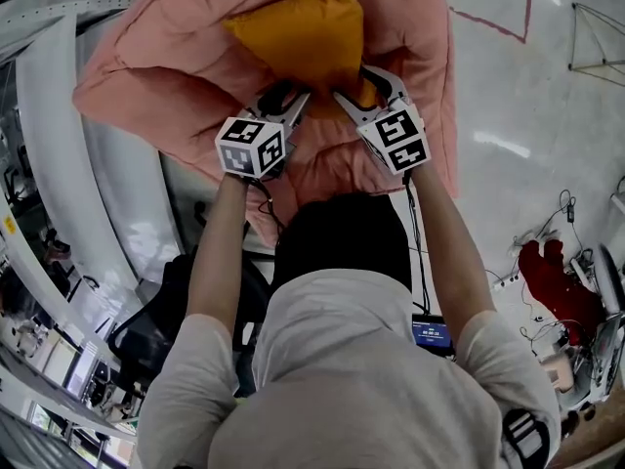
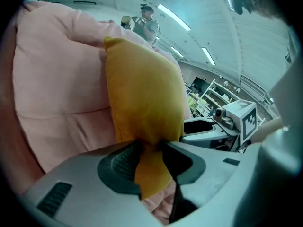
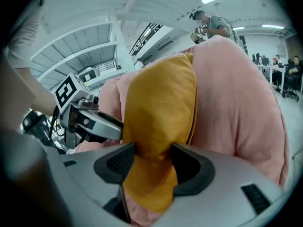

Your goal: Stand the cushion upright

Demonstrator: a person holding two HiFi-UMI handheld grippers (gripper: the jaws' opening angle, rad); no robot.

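A mustard-yellow cushion (image 1: 305, 37) lies against a bulky pink quilt (image 1: 156, 76). My left gripper (image 1: 293, 104) is shut on the cushion's near left edge; in the left gripper view its pads pinch the yellow fabric (image 2: 150, 167), which bunches between them. My right gripper (image 1: 359, 96) is shut on the near right edge, where the cushion (image 3: 161, 108) rises from between the dark pads (image 3: 122, 161). In each gripper view the other gripper shows beside the cushion: the right gripper (image 2: 236, 119) and the left gripper (image 3: 80, 112).
The pink quilt (image 3: 236, 103) spreads behind and under the cushion, on a white bed-like frame (image 1: 59, 135). A pale floor with cables and a red object (image 1: 552, 281) lies to the right. A person (image 2: 146, 20) stands in the background.
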